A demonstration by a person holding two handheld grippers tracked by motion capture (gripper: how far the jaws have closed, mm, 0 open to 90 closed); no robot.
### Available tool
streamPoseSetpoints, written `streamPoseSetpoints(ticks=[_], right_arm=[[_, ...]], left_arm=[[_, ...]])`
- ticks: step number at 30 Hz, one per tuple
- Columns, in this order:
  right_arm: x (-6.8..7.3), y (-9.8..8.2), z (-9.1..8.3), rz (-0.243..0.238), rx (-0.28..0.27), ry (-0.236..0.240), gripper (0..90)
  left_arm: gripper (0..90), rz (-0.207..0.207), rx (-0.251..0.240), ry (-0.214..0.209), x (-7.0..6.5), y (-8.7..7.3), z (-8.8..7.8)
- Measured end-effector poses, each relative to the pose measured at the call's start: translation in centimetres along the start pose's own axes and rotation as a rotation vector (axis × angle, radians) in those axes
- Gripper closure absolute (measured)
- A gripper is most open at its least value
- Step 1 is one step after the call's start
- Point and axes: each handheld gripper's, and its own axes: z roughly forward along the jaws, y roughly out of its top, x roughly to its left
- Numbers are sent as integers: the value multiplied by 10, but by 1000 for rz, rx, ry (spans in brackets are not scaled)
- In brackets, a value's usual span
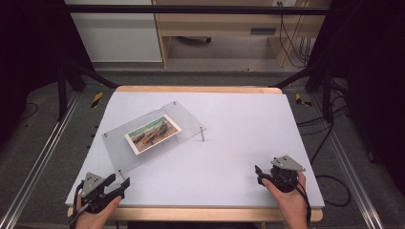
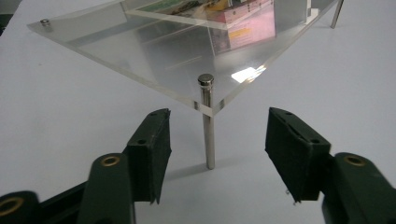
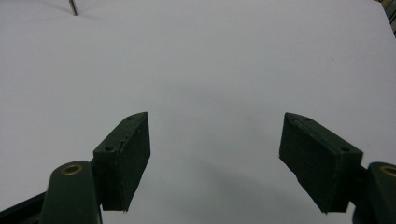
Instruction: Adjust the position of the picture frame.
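A clear acrylic plate [image 1: 186, 125] stands on thin metal legs left of the table's middle, with a picture card [image 1: 153, 134] lying under or in it. My left gripper [image 1: 118, 185] sits open at the front left, just short of the plate's near corner leg [image 2: 208, 121], which stands between and beyond its jaws. The card's colours [image 2: 243, 25] show through the acrylic plate [image 2: 140, 56] in the left gripper view. My right gripper [image 1: 260, 174] rests open at the front right over bare tabletop, nothing between its pads [image 3: 130, 154].
The white table mat [image 1: 248, 138] covers a wooden-edged table. Another plate leg [image 1: 202, 134] stands near the middle, and its foot [image 3: 73, 7] shows far off in the right gripper view. Black frame rails run along both sides, cables lie at the right.
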Motion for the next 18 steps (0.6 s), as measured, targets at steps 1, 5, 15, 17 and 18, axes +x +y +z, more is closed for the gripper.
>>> streamPoseSetpoints(ticks=[1, 5, 15, 17, 18], right_arm=[[0, 0, 0, 0, -1, -2, 255], [0, 0, 0, -4, 0, -3, 256], [0, 1, -1, 0, -24, 3, 260], [9, 8, 2, -10, -53, 45, 259], [13, 13, 5, -18, -68, 68, 259]], left_arm=[[451, 2, 1, 8, 0, -1, 1], [493, 12, -5, 18, -1, -1, 4], [596, -4, -43, 44, -1, -1, 15], [614, 10, -46, 49, -3, -1, 16], [619, 28, -42, 55, -5, -1, 17]])
